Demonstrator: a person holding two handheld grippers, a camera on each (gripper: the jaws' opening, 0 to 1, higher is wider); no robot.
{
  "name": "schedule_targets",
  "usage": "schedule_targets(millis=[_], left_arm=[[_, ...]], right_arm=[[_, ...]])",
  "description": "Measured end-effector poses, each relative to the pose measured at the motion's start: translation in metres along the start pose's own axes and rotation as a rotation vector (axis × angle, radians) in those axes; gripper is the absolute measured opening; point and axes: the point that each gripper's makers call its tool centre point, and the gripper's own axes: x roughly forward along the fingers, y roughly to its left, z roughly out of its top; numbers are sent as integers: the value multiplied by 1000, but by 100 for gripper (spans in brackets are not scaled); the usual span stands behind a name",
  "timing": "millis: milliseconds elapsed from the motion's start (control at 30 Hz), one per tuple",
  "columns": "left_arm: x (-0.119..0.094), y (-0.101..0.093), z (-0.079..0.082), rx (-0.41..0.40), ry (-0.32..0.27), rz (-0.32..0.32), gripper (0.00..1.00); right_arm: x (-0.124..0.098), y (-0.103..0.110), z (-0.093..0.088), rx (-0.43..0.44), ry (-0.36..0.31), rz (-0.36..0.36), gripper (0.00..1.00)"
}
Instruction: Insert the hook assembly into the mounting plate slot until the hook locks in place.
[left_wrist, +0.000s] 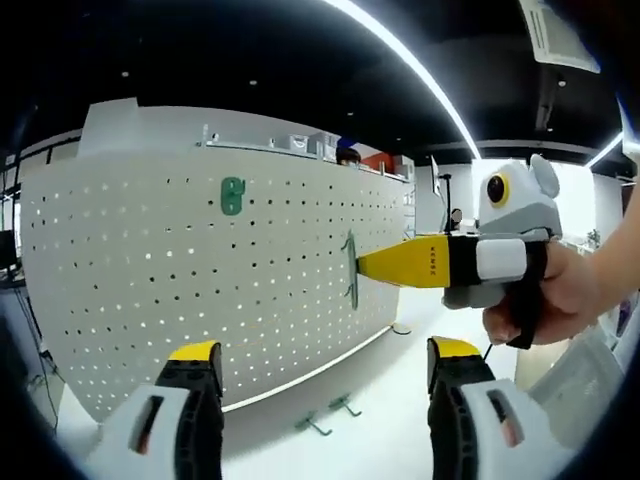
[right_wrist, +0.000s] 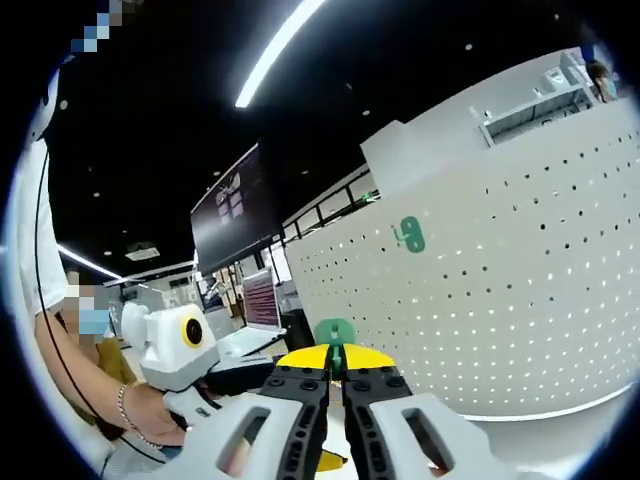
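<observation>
Left gripper (left_wrist: 325, 365) spread, empty, near. Two spare hooks (left_wrist: 330, 415) lie on the table below. Right gripper (left_wrist: 362, 266) pinches a green hook (left_wrist: 349, 268) at the pegboard (left_wrist: 150, 270); probably not yet locked. Another hook (left_wrist: 232, 195) already hangs far left.

hook (left_wrist: 349, 268) against pegboard (left_wrist: 150, 280), two hooks (left_wrist: 328, 415) on table below

Dark ceiling (left_wrist: 250, 50), strip lights (left_wrist: 410, 65).

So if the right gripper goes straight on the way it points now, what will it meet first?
Probably the pegboard. The right gripper holds a green hook at its tips, seemingly already at the board, so the hook meets it first. Depth is unclear.
</observation>
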Motion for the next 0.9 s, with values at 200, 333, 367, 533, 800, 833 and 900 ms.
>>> schedule_targets(millis=[200,333,367,533,800,833,900], left_arm=[[-1,0,-3,-8,8,3,85],[-1,0,-3,-7,6,3,85],[-1,0,-3,-8,6,3,85],[-2,-1,-2,-7,6,1,85],[-4,-1,-6,-8,10,0,84],[-5,-1,-6,-8,11,-1,84],[-6,-1,-6,-9,12,0,84]], right_arm=[[-1,-3,6,-231,38,-81,1],[-1,-6,8,-249,40,-108,1],[0,-8,8,-236,42,-111,1],[0,-16,11,-204,34,-133,1],[4,-29,19,-187,29,-168,1],[4,-30,20,-185,26,-174,1],[6,-34,23,-185,26,-185,1]])
